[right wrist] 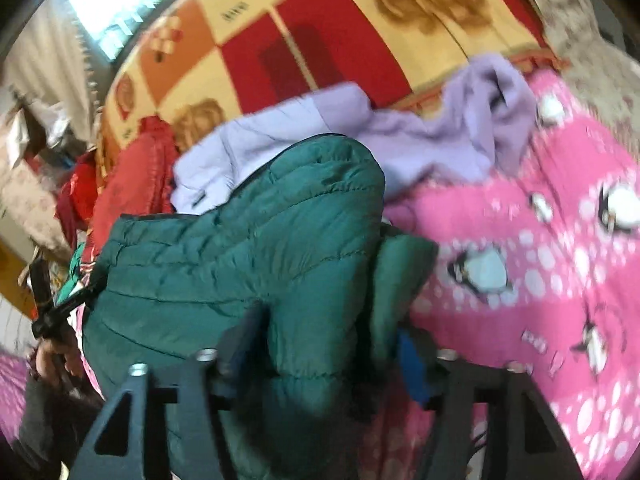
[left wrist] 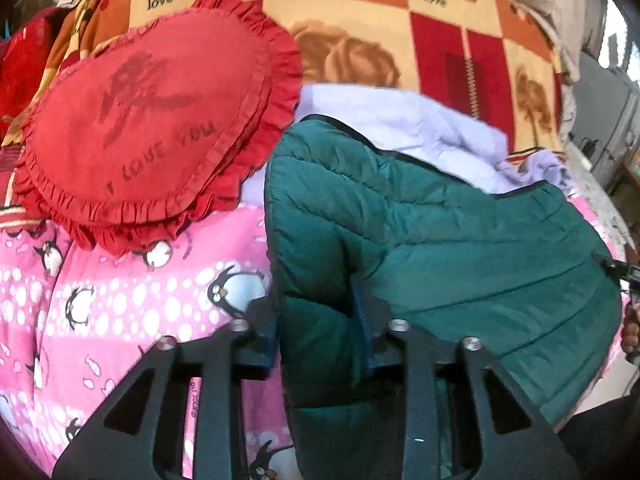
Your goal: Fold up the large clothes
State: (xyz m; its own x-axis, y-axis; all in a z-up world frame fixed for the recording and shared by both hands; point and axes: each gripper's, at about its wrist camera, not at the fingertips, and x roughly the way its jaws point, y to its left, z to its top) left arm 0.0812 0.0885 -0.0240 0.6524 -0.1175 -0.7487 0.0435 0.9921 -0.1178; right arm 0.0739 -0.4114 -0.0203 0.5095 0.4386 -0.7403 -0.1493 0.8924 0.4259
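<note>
Left wrist view shows the left gripper [left wrist: 318, 334] with its jaws clamped on a thick fold of the green jacket [left wrist: 440, 240], which lies on the bed over the pink blanket [left wrist: 120, 300] printed with penguins; the right wrist view shows the right gripper [right wrist: 332, 354] with its jaws likewise clamped on a bunched edge of the jacket [right wrist: 240, 248]. Judging by the doubled-over bulk, at least one fold seems made, though the bundle is loose and uneven; it has yet to be squared up and laid flat. Behind the jacket, toward the head of the bed, a lilac garment [left wrist: 420, 132] lies crumpled and unfolded, so that piece looks still to do.

At the left edge of the bed, a red heart-shaped pillow [left wrist: 160, 120] with a frill reads "I LOVE YOU"; farther back, the orange and red checked blanket [left wrist: 360, 0] carries the word "love" in two squares. Small print on the left gripper's frame is too fine to read; no brand shows on the jacket.
</note>
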